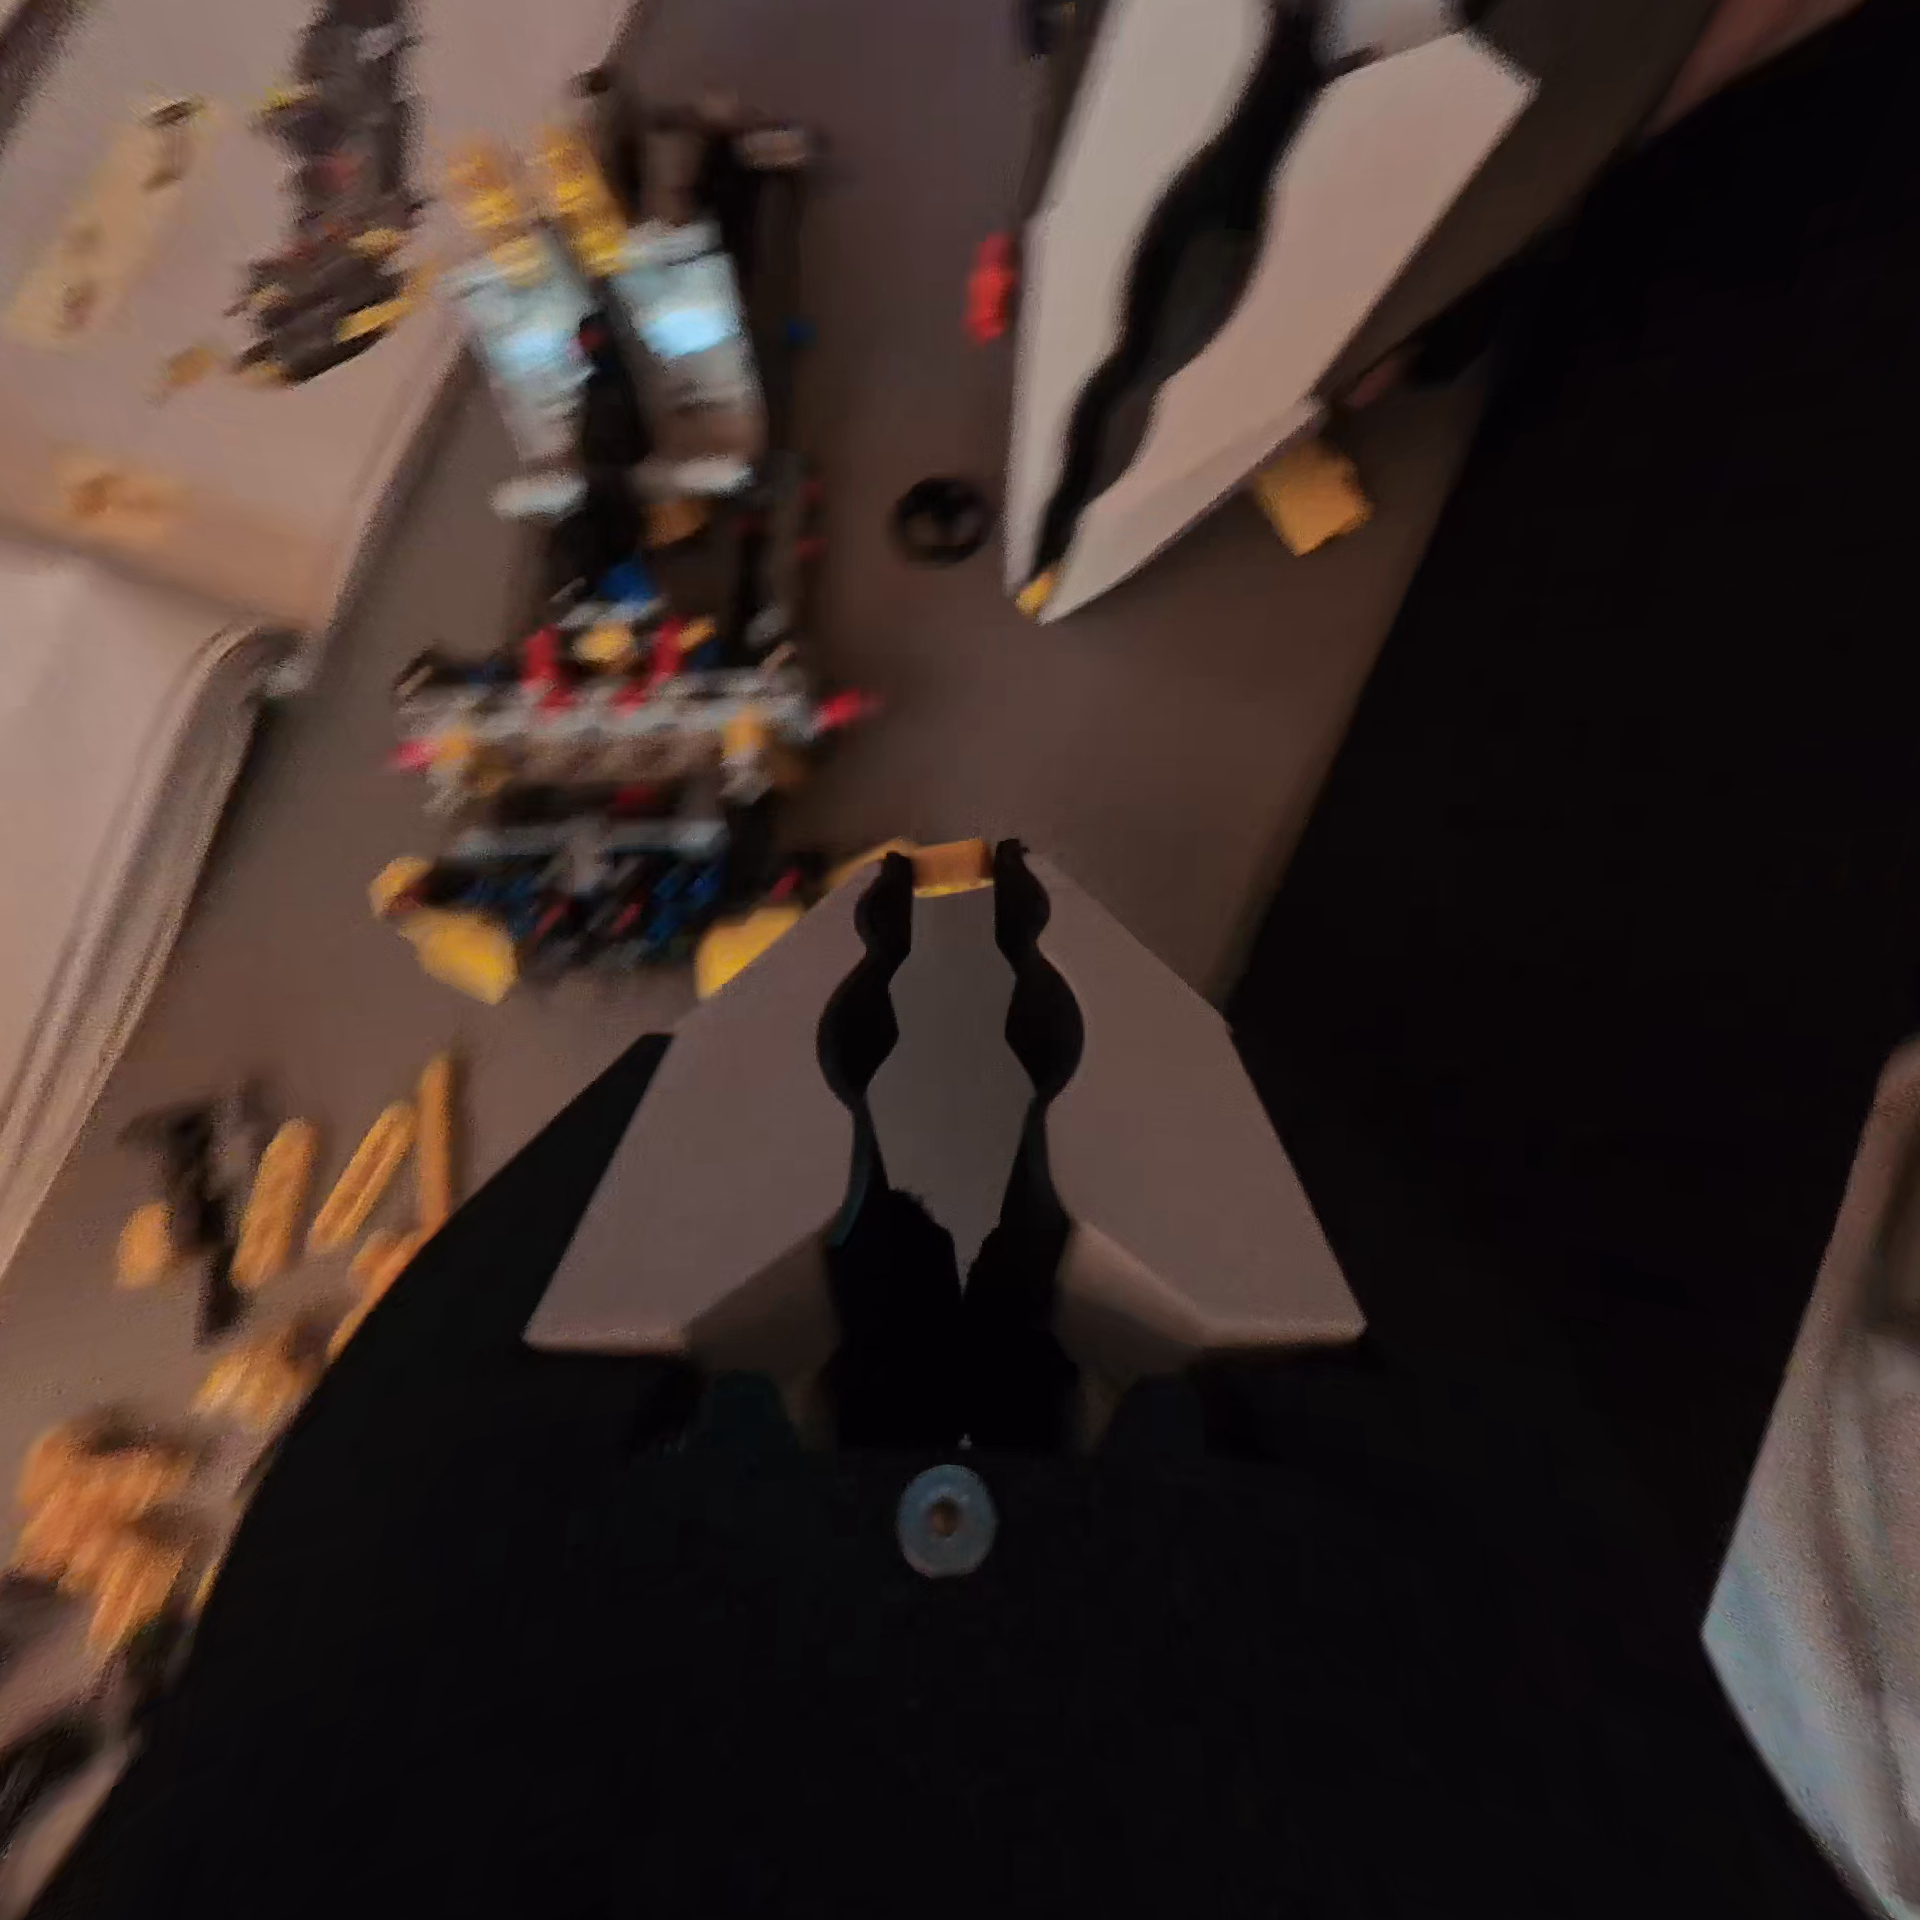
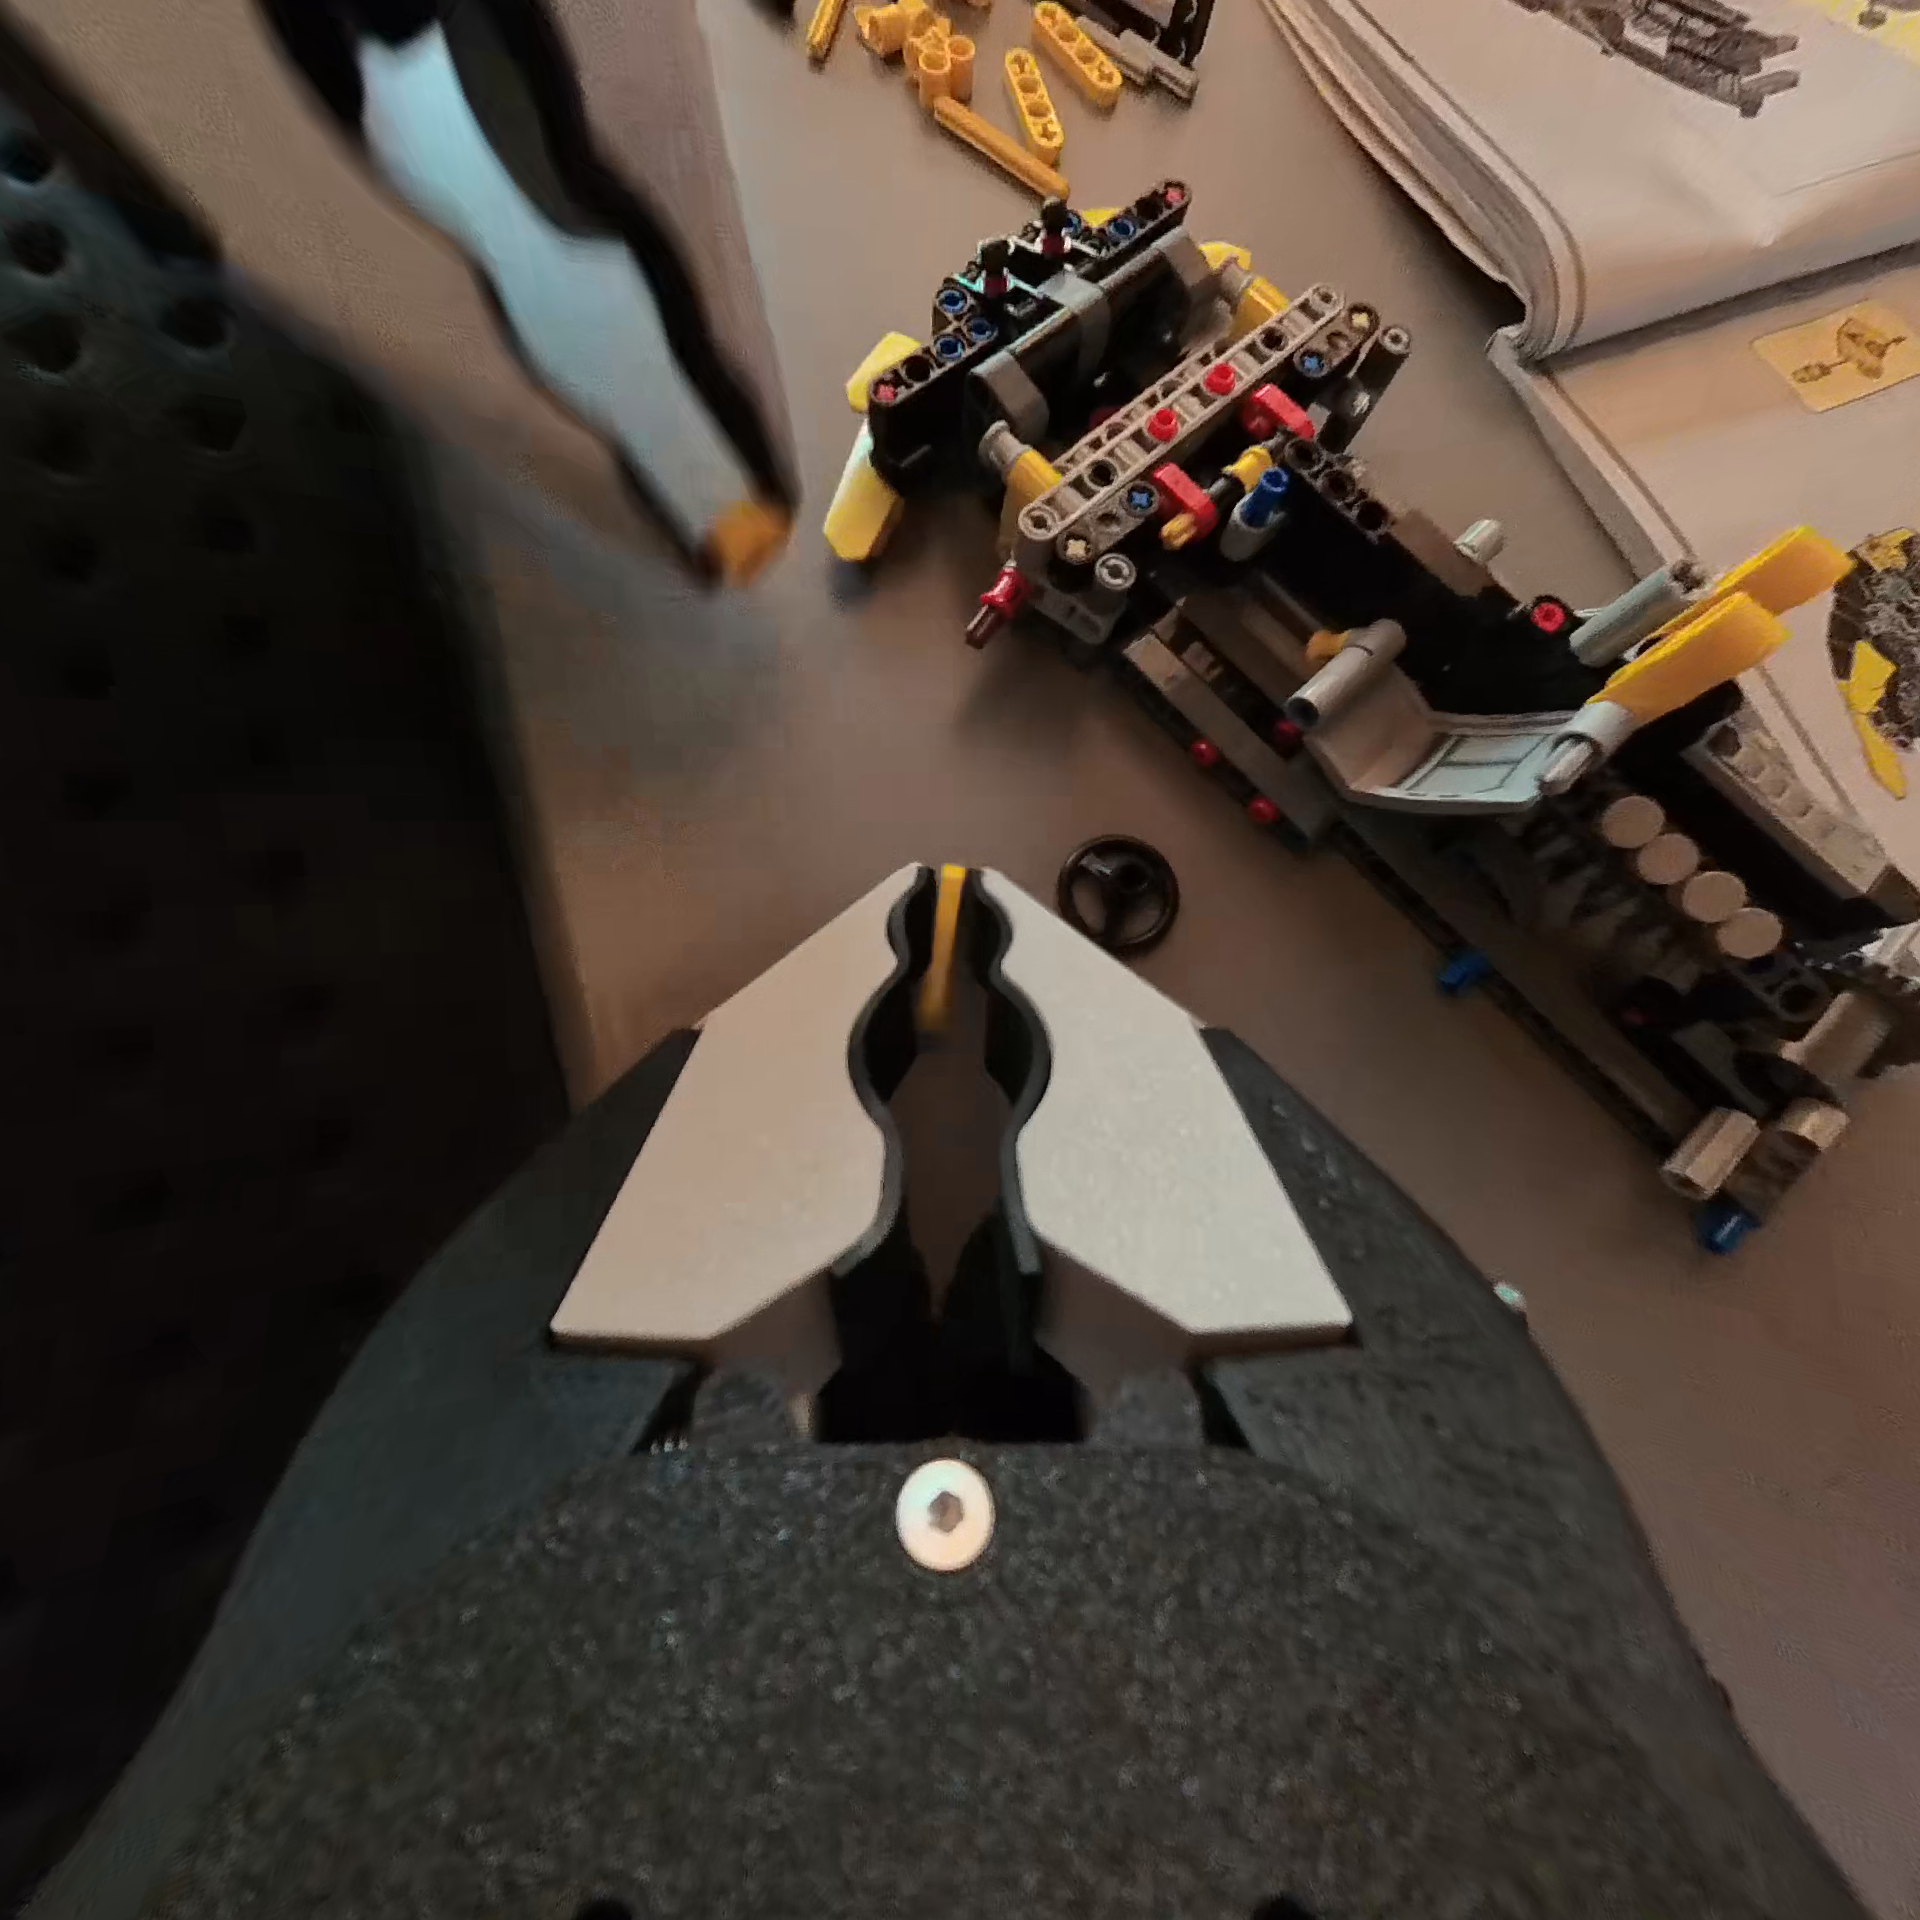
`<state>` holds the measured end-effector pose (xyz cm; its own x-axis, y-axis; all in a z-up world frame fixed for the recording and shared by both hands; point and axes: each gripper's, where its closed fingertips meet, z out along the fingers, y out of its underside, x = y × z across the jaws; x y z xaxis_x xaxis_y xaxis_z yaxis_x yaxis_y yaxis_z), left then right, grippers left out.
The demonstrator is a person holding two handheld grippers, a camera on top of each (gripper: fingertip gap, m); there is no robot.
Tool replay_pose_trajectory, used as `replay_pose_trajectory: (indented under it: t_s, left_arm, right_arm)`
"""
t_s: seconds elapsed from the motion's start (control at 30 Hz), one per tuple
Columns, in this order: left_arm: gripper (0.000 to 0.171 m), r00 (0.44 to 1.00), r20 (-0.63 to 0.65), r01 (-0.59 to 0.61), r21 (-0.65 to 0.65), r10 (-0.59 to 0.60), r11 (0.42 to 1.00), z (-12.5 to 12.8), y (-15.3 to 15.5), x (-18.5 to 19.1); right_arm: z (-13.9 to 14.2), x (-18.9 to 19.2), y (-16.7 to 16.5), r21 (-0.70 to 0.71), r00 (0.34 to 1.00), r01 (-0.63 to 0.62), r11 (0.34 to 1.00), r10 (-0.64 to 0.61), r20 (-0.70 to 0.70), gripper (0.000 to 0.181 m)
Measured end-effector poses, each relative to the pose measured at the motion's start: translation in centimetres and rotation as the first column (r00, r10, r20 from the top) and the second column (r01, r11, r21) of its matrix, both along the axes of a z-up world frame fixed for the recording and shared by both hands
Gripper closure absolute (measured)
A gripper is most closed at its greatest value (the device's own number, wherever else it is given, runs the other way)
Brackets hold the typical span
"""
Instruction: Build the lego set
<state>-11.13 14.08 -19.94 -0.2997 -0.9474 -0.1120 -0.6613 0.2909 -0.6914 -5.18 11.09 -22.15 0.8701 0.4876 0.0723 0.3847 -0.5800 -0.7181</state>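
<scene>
The model [image 2: 1299, 582] is lying on the desk [image 2: 831, 727], its long axis running from the far middle of the right wrist view down toward the near right, with the yellow-tipped, beam-studded end far and the row of grey cylinders near. In the blurred left wrist view the same model [image 1: 613, 644] is stretching away from the camera, left of centre.

The right tool [image 2: 948, 883] is pinching a thin yellow piece [image 2: 943, 951] edge-on between nearly closed jaws; the piece is running lengthwise along the fingers, pointing away from the camera. The left tool [image 1: 951, 862] is gripping a small yellow block [image 1: 948, 864] at its tips, jaws held narrowly apart by it. Each tool is also showing in the other's view: the left tool [image 2: 743, 545] at upper left there, the right tool [image 1: 1049, 592] at upper right here.

A black wheel [image 2: 1117, 894] is lying flat just beside the right tool's tip, near the model's side. Bare desk is lying open between the two tools and left of the model.

Loose yellow beams [image 2: 1039, 94] are scattering at the far edge, and an open booklet [image 2: 1662, 177] is lying at far right, touching or just beside the model's right side. No containers are showing.
</scene>
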Motion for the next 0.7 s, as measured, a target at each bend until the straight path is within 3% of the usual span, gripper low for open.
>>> replay_pose_trajectory:
  t_s: [0.07, 0.17, 0.27, 0.47, 0.6, 0.7]
  left_arm:
    - [0.158, 0.989, -0.001, -0.151, 0.05, 0.151, 0.987, 0.5, 5.0, -3.2]
    - [0.159, 0.893, -0.06, -0.425, 0.206, 0.445, 0.881, -0.4, 14.7, -11.2]
    - [0.159, 0.812, -0.088, -0.548, 0.228, 0.577, 0.805, -1.1, 19.4, -16.8]
    - [0.159, 0.822, -0.087, -0.548, 0.147, 0.563, 0.823, -2.2, 20.9, -17.3]
    - [0.15, 0.829, -0.077, -0.54, 0.148, 0.554, 0.829, -2.1, 20.8, -17.2]
    - [0.142, 0.814, -0.035, -0.571, 0.137, 0.58, 0.81, -1.0, 20.8, -18.0]
  right_arm:
    - [0.0, -0.1, 0.0, 0.001, 1.0, 0.004, 1.0, -0.004, 0.003, 0.177]
    - [0.4, 0.2, 0.2, 0.003, 0.999, 0.029, 1.0, -0.029, 0.02, 0.17]
    - [1.4, 0.3, 0.1, 0.0, 0.998, 0.061, 0.998, -0.061, -0.002, 0.167]
    - [0.1, 0.7, -1.4, -0.127, 0.992, 0.126, 0.984, -0.124, 0.019, 0.159]
    - [-0.1, 0.9, -1.3, -0.128, 0.985, 0.174, 0.976, -0.174, 0.009, 0.176]
    - [0.0, 0.9, -1.1, -0.121, 0.983, 0.178, 0.977, -0.172, 0.061, 0.178]
